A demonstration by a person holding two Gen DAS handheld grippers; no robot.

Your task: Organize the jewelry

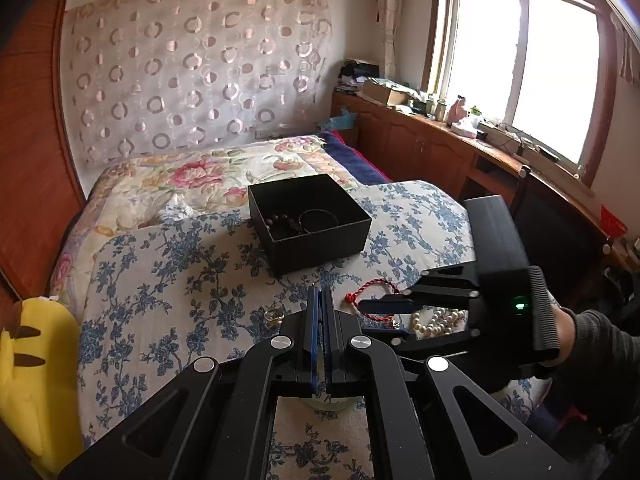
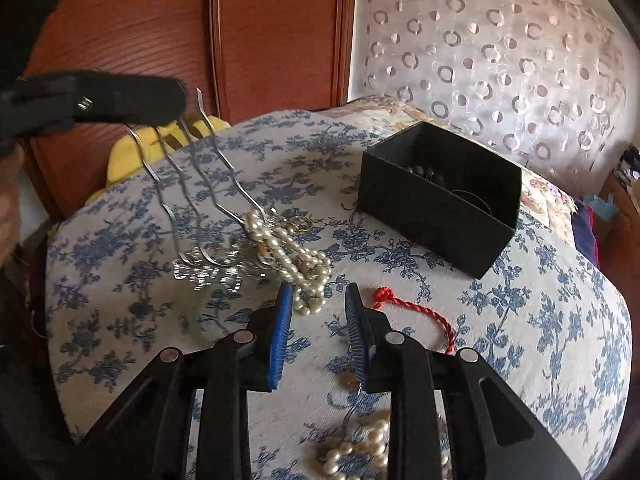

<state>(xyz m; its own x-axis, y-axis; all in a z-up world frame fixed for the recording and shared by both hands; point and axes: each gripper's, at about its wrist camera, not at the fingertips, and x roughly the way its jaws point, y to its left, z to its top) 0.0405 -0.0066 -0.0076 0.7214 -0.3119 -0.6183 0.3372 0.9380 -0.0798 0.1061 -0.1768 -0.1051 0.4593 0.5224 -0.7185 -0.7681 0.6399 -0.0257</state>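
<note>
An open black box [image 1: 308, 220] [image 2: 440, 196] sits on the blue-flowered cloth, holding dark beads and a thin dark ring bracelet. My left gripper [image 1: 320, 296] is shut and empty, hovering near a gold ring [image 1: 274, 315]. My right gripper [image 2: 320, 300] [image 1: 364, 306] is open and empty, low over the cloth between a red cord bracelet [image 2: 424, 312] [image 1: 376, 286] and a pearl strand [image 2: 292, 256]. A silver hair comb [image 2: 200, 216] lies left of the pearls. More pearls [image 2: 360, 452] [image 1: 434, 320] lie under the right gripper.
The cloth covers a bed with a floral quilt [image 1: 192, 176]. A yellow plush toy [image 1: 36, 368] sits at the left edge. A wooden wardrobe [image 2: 180, 20] stands behind, and a cluttered wooden cabinet [image 1: 420, 140] runs under the window.
</note>
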